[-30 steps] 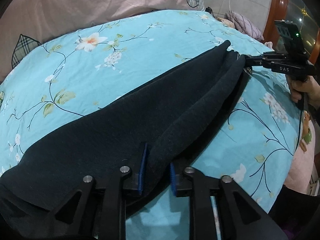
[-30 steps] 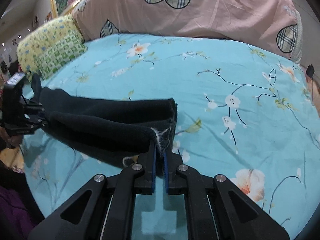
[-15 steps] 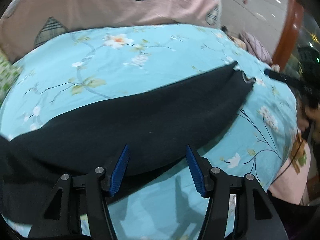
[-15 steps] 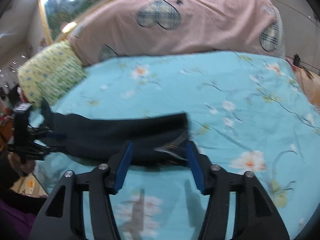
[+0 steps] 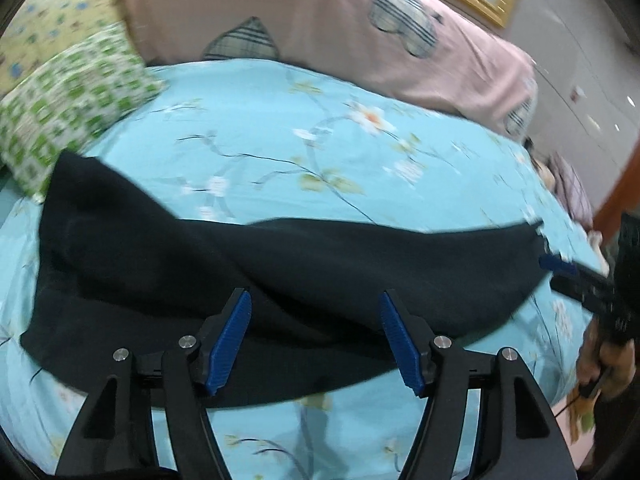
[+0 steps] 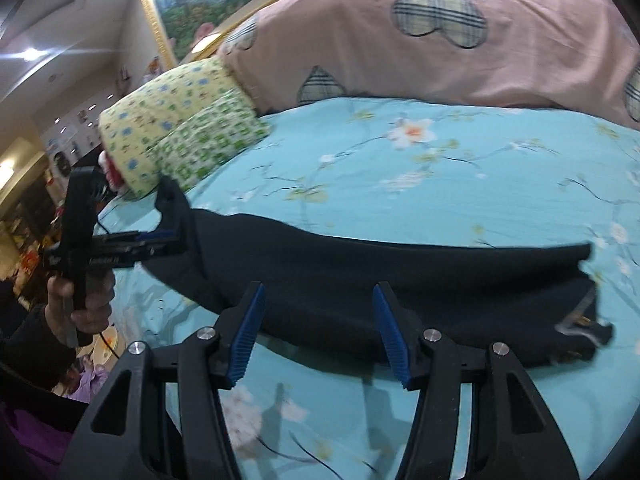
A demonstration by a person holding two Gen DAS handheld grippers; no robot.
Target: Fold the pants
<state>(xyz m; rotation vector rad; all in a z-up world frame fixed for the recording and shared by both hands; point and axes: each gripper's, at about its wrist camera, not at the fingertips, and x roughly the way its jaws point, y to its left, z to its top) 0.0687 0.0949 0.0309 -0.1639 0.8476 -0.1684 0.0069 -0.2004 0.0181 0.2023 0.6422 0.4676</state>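
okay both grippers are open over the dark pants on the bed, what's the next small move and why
Probably lower the right gripper onto the cuff end of the long black knit pants and close the jaws there. The pants lie folded lengthwise on the blue floral sheet, ungripped, and the left gripper is open too.

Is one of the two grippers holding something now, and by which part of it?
Nothing is held. The left gripper and right gripper are both open above the dark navy fabric pants, which lie flat on the light blue floral bedsheet.
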